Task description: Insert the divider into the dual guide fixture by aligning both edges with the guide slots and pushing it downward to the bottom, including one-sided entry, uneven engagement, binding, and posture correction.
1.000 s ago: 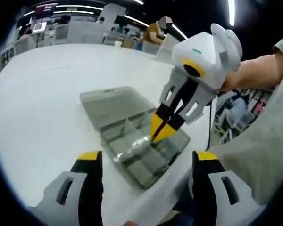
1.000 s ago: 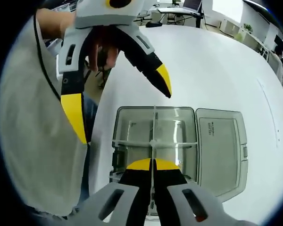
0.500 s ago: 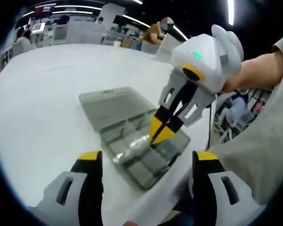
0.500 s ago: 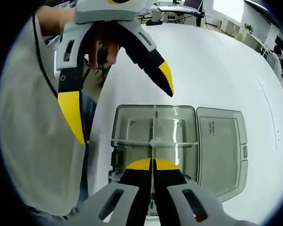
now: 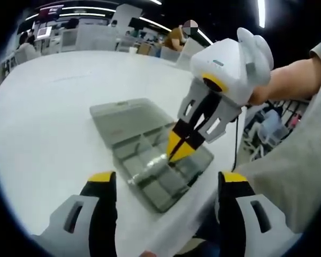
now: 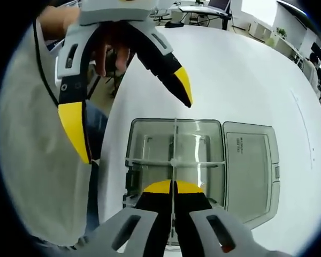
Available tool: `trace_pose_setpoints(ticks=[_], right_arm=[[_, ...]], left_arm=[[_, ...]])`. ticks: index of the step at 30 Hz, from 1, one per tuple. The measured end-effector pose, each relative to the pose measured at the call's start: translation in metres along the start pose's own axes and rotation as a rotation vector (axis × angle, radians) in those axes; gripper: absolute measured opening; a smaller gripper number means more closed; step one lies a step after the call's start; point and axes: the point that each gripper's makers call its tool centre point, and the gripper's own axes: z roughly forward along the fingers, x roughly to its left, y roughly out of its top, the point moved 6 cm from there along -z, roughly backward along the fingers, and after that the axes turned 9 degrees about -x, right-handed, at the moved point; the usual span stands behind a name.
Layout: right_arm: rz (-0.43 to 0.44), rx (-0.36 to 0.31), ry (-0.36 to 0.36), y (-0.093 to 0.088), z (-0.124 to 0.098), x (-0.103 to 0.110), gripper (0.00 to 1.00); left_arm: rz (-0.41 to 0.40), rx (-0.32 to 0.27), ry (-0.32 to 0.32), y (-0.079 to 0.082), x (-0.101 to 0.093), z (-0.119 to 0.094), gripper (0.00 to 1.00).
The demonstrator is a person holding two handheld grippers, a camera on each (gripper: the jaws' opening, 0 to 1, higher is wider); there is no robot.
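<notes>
Compartment box [image 6: 203, 160] on white table [image 5: 48, 118]

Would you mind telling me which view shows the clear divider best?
The right gripper view: the divider runs edge-on up the open box, pinched by the right gripper. In the left gripper view it is a faint glint under that gripper.

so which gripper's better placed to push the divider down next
Right. The right gripper is already shut on the divider, standing in the open box. The left gripper hangs open above it, holding nothing.
</notes>
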Motion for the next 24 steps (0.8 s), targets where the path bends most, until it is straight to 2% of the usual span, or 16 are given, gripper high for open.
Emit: trace_pose_setpoints(ticks=[9, 22, 24], right_arm=[[-0.032, 0.022, -0.034, -0.001, 0.005, 0.002, 0.0], [-0.01, 0.008, -0.05, -0.004, 0.008, 0.002, 0.0], [0.014, 0.001, -0.06, -0.005, 0.009, 0.002, 0.0]], left_arm=[[0.002, -0.01, 0.004, -0.001, -0.006, -0.004, 0.76], [0.006, -0.002, 0.015, -0.008, -0.014, -0.012, 0.75], [0.01, 0.002, 0.013, -0.009, -0.016, -0.013, 0.76]])
